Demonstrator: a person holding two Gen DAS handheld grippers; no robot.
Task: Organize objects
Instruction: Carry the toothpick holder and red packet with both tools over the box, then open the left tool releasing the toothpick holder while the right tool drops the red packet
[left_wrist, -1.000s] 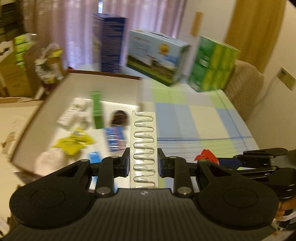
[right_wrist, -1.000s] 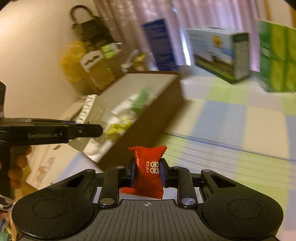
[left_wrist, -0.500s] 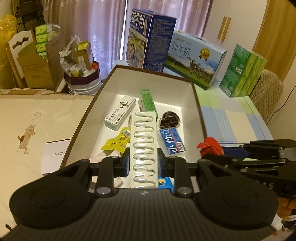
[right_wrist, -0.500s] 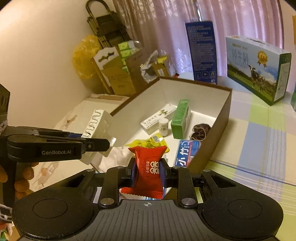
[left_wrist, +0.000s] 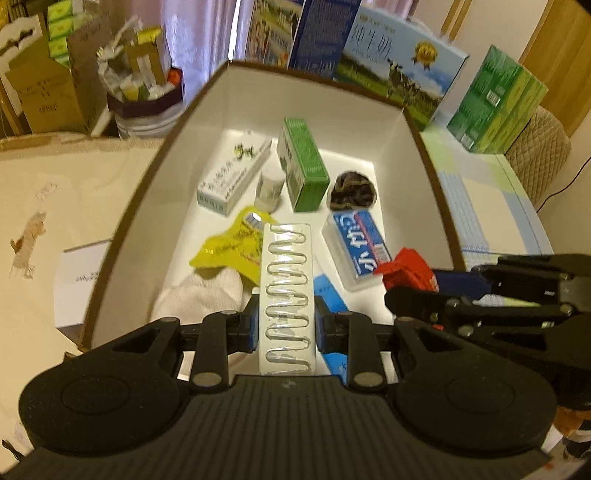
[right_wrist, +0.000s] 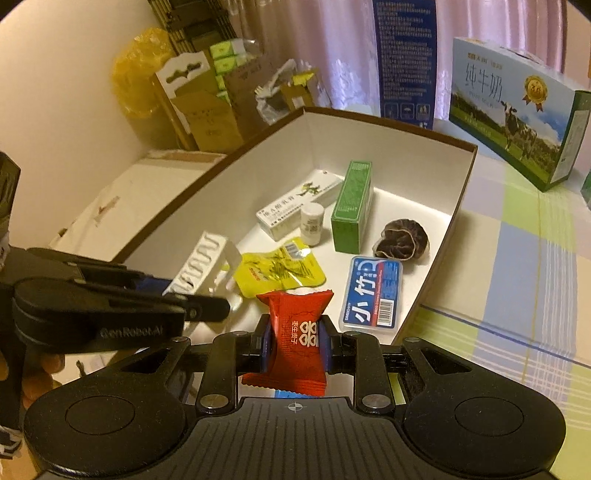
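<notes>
You are at the drop-off step: both tools hang over the near end of the open box (left_wrist: 424, 155), each loaded. Your left tool (left_wrist: 286, 325) pinches a clear blister strip (left_wrist: 286, 280) above the sock (left_wrist: 207, 295) and yellow pouch (left_wrist: 225, 251). Your right tool (right_wrist: 295, 345) pinches a red sachet (right_wrist: 297, 339) near the blue case (right_wrist: 373, 295).

Next, I judge, you lower each item into a bare patch of the box floor and spread the jaws, keeping the two tools from knocking together, since they sit close.

Readable writing: "GenRobot.AI" on the left tool's side, "小竹" on the blue case, "纯牛奶" on the milk carton (right_wrist: 517, 122). The sachet's print is too small to read.
</notes>
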